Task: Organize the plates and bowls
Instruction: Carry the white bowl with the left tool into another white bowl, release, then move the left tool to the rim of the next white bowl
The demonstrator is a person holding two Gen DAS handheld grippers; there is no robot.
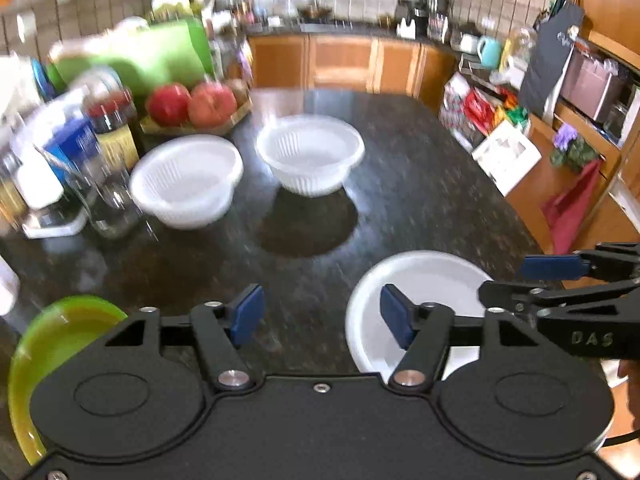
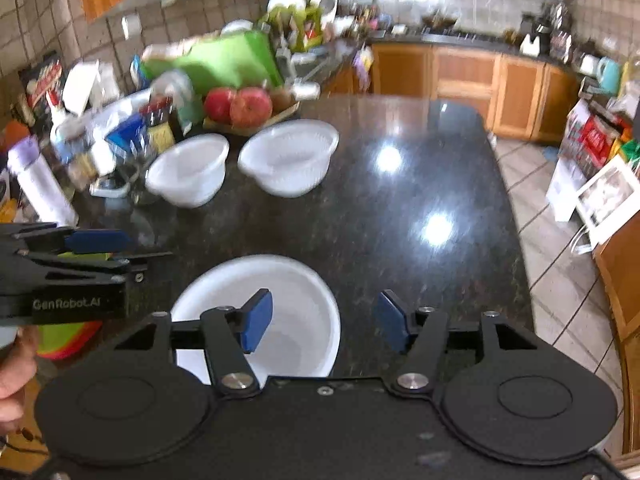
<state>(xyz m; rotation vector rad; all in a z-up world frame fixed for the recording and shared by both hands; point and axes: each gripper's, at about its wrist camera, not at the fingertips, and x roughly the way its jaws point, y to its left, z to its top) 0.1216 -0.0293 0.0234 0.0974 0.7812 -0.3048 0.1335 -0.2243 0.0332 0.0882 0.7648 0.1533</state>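
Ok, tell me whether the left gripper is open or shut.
Open: the left gripper has its blue pads spread wide apart over the dark countertop, holding nothing.

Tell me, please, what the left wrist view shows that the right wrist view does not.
Only the left wrist view shows the green plate clearly, at its lower left. Only the right wrist view shows the tiled floor beside the counter. Both show the two white colanders, the white plate and both open grippers.
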